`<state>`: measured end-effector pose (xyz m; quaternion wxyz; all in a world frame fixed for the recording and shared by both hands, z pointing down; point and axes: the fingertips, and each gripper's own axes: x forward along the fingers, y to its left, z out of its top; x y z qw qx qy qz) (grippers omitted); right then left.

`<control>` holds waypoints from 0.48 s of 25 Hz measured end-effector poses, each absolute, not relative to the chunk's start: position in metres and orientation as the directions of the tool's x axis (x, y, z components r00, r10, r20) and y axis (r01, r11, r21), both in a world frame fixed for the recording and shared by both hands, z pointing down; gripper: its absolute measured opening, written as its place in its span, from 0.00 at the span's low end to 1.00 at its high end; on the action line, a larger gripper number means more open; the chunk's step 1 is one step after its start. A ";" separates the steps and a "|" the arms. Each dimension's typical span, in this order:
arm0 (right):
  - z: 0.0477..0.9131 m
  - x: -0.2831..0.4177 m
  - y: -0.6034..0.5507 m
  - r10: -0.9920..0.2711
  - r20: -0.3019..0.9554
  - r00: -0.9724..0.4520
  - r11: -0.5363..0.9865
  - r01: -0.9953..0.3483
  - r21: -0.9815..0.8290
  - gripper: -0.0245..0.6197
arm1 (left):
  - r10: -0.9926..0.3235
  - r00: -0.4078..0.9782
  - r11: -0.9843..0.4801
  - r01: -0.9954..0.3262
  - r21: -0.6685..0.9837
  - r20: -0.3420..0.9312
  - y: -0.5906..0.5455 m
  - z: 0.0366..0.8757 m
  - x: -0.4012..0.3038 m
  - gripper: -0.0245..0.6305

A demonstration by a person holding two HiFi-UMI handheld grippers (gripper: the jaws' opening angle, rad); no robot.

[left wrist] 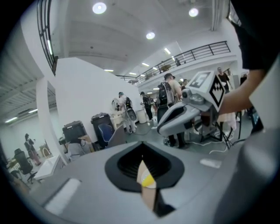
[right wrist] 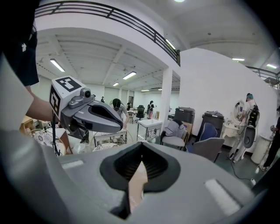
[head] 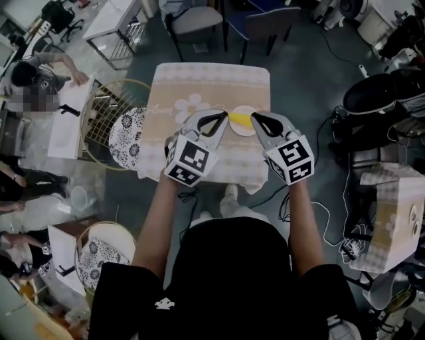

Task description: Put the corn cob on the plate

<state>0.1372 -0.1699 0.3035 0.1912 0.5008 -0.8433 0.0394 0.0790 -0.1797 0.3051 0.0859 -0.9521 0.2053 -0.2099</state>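
In the head view a small table with a beige flowered cloth (head: 199, 83) stands in front of me. On it sits a pale round plate (head: 247, 129), and the yellow corn cob (head: 238, 119) lies on it. My left gripper (head: 224, 118) and right gripper (head: 255, 119) are held up side by side over the table, their tips on either side of the cob as seen from above. Both are shut with nothing held. The left gripper view looks out level across the room; its gripper (left wrist: 141, 148) is shut, and a sliver of yellow (left wrist: 148, 180) shows through the slit. The right gripper (right wrist: 141, 148) is shut too.
Two chairs (head: 199, 20) (head: 265, 25) stand beyond the table. A round wire stand with patterned plates (head: 126, 138) is at its left, and another (head: 99, 255) at lower left. A person sits at a desk (head: 30, 73). Black equipment and cables (head: 372, 96) crowd the right.
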 end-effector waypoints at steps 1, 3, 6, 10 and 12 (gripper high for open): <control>0.298 0.133 -0.168 -0.834 0.351 -0.426 0.493 -0.860 0.127 0.04 | -0.428 0.833 -0.899 -0.356 -0.253 0.349 -0.177 0.298 0.076 0.05; 0.290 0.125 -0.164 -0.839 0.333 -0.430 0.493 -0.860 0.133 0.04 | -0.433 0.842 -0.896 -0.364 -0.254 0.322 -0.172 0.285 0.070 0.05; 0.279 0.114 -0.157 -0.847 0.312 -0.430 0.490 -0.860 0.145 0.04 | -0.437 0.854 -0.898 -0.393 -0.199 0.282 -0.165 0.275 0.060 0.05; 0.262 0.103 -0.145 -0.867 0.268 -0.419 0.466 -0.873 0.143 0.04 | -0.444 0.872 -0.896 -0.430 -0.111 0.207 -0.154 0.257 0.046 0.05; 0.255 0.096 -0.139 -0.876 0.244 -0.417 0.456 -0.881 0.130 0.04 | -0.454 0.870 -0.891 -0.442 -0.103 0.192 -0.149 0.251 0.040 0.05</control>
